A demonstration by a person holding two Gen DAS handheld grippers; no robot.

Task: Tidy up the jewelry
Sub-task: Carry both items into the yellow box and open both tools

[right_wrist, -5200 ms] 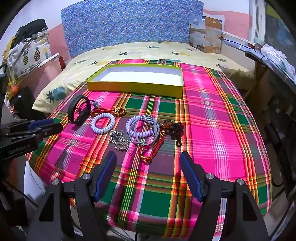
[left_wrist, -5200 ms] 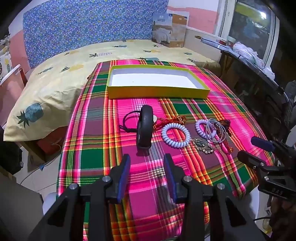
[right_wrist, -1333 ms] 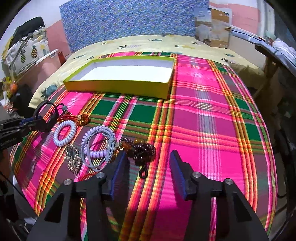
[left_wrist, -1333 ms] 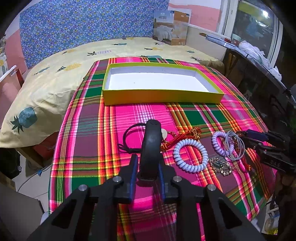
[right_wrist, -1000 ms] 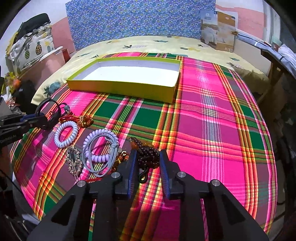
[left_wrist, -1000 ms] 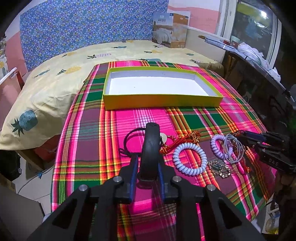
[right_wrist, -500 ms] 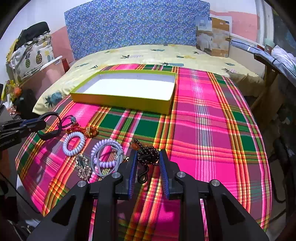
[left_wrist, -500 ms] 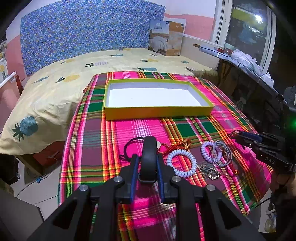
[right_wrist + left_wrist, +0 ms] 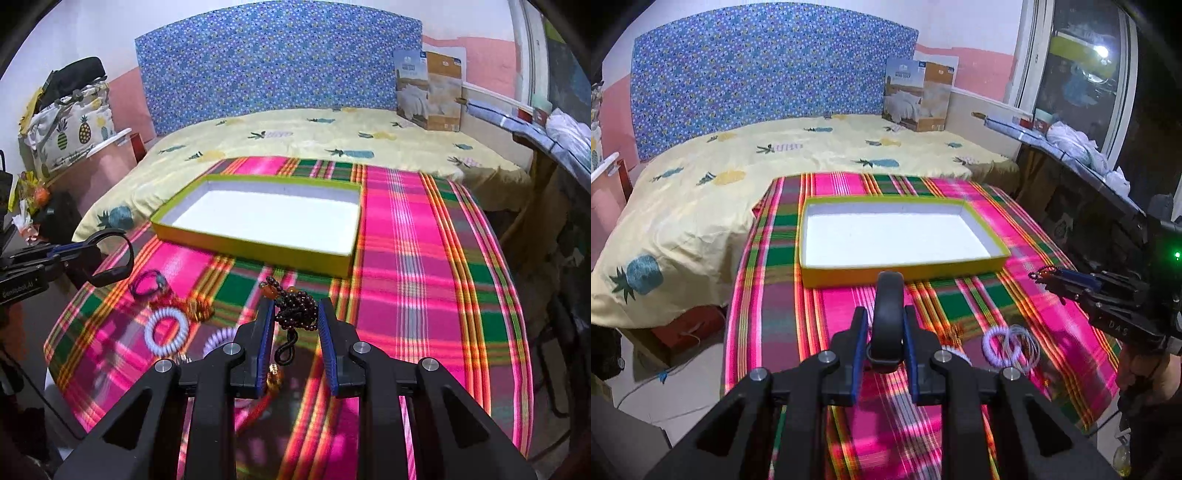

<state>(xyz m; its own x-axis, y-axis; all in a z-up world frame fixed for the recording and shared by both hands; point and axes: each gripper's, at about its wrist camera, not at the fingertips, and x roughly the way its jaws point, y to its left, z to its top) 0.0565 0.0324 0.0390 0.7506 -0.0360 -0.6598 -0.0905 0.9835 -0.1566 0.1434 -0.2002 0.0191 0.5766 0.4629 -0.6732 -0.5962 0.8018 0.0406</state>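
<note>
My left gripper (image 9: 884, 325) is shut on a black bangle (image 9: 887, 306) and holds it upright above the plaid cloth, in front of the yellow tray (image 9: 905, 272). It also shows in the right wrist view (image 9: 86, 254). My right gripper (image 9: 295, 321) is shut on a dark brown bead bracelet (image 9: 297, 312) with a hanging cord, lifted off the cloth. The yellow tray (image 9: 258, 251) is empty with a white floor. On the cloth lie a white coil bracelet (image 9: 166, 330), a red-and-gold cord piece (image 9: 195, 308), a purple ring (image 9: 146, 286) and a lilac coil with grey loops (image 9: 1010, 345).
The plaid cloth (image 9: 424, 266) covers a round table set against a bed with a pineapple sheet (image 9: 295, 144). A cardboard box (image 9: 430, 92) stands at the bed's far right. A dark shelf with clutter (image 9: 1089, 177) runs along the right.
Both grippers have risen and moved toward the tray, carrying the black bangle and the bead bracelet up off the cloth. The rest of the jewelry stays where it lay.
</note>
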